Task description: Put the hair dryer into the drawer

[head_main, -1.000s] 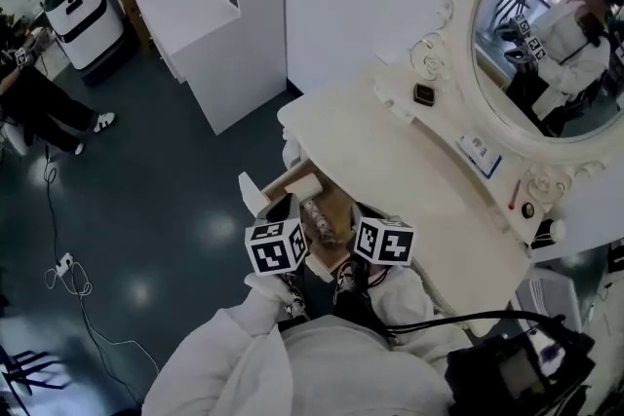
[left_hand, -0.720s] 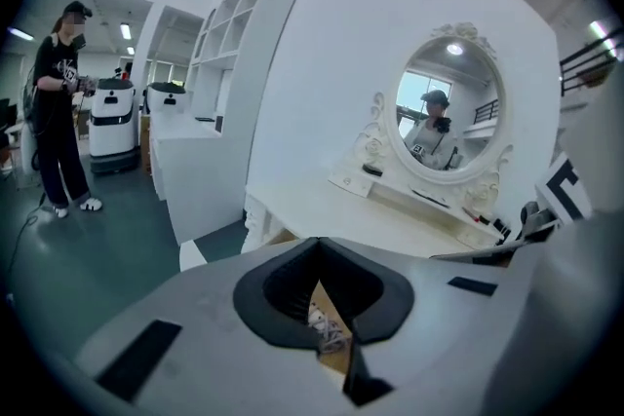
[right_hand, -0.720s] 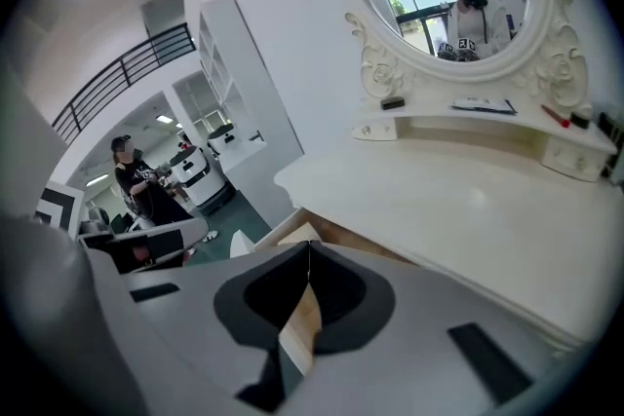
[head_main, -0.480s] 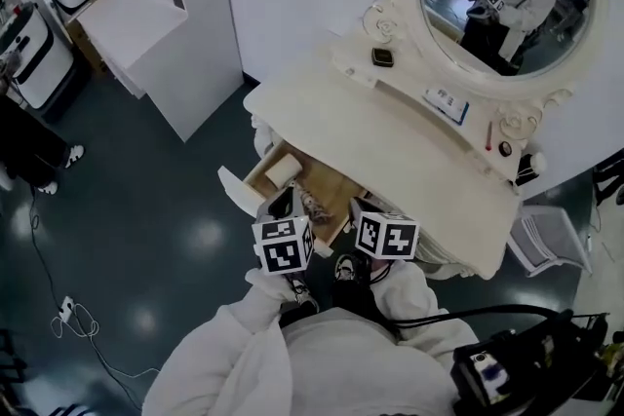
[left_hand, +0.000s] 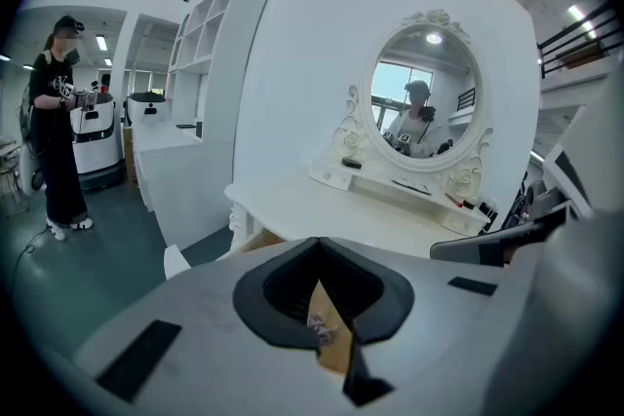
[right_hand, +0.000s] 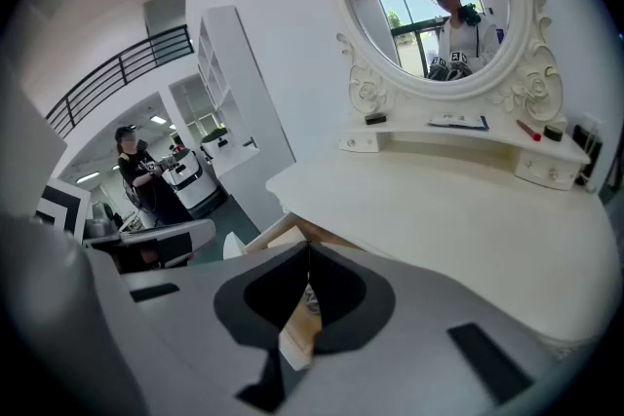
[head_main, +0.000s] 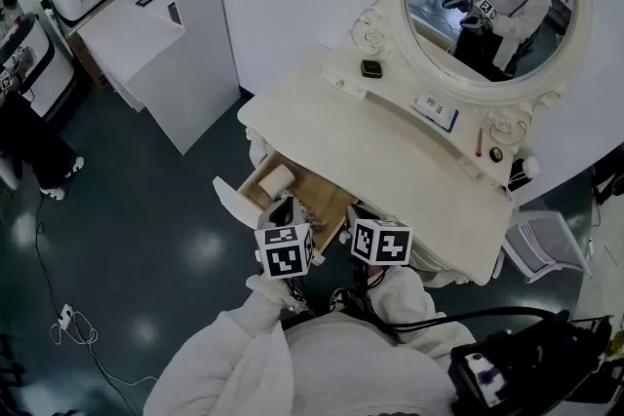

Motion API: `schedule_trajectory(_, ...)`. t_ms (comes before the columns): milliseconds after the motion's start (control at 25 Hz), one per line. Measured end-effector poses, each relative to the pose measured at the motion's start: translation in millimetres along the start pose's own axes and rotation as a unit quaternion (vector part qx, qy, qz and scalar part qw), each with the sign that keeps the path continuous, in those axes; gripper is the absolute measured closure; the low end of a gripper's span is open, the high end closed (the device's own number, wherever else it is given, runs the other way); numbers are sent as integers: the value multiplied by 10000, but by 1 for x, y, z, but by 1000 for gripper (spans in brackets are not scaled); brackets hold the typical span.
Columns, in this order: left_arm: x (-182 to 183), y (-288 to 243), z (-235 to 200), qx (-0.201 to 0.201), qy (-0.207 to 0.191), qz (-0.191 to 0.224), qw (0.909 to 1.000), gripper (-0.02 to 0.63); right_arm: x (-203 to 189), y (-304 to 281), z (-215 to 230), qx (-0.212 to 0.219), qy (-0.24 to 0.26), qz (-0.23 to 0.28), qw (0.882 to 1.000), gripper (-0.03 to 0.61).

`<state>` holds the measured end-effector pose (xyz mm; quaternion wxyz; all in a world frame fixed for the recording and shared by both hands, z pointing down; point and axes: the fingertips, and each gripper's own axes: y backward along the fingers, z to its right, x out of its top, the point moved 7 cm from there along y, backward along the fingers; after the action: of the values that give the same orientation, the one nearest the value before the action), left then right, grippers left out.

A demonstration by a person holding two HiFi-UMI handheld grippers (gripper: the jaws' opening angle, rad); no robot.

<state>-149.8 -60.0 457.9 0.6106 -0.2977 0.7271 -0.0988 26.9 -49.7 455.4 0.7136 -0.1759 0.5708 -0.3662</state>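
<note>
Two sets of jaws clenched empty, left gripper (left_hand: pixel 317 248) and right gripper (right_hand: pixel 308 253), near the open drawer (head_main: pixel 251 182) under the tabletop (head_main: pixel 390 161); hair dryer (head_main: pixel 308 210) seemingly inside, so push the drawer front squarely, tips clear of it.

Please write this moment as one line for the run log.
left gripper: shut, empty | right gripper: shut, empty | drawer: open, ahead of both grippers | hair dryer: not made out
</note>
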Motion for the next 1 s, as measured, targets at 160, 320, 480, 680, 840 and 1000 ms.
schedule_trajectory(160, 0, -3, 15, -2, -71, -36, 10000, 607, 3, 4, 11, 103, 12, 70, 9999, 517)
schedule_trajectory(320, 3, -6, 27, 48, -224, 22, 9997, 607, 4, 6, 18, 254, 58, 132, 9996, 517)
schedule_trajectory(480, 8, -7, 38, 118, -305, 29, 9995, 607, 10, 13, 20, 342, 281, 210, 9988, 518)
schedule_trajectory(680, 6, -8, 47, 145, -349, 11, 9993, 607, 12, 16, 28, 364, 319, 243, 9985, 517)
schedule_trajectory(840, 7, -8, 51, 195, -459, 23, 9988, 607, 12, 17, 32, 378, 257, 248, 9986, 518)
schedule_trajectory(1000, 5, -9, 54, 207, -461, 19, 9987, 607, 11, 17, 35, 386, 277, 239, 9986, 518)
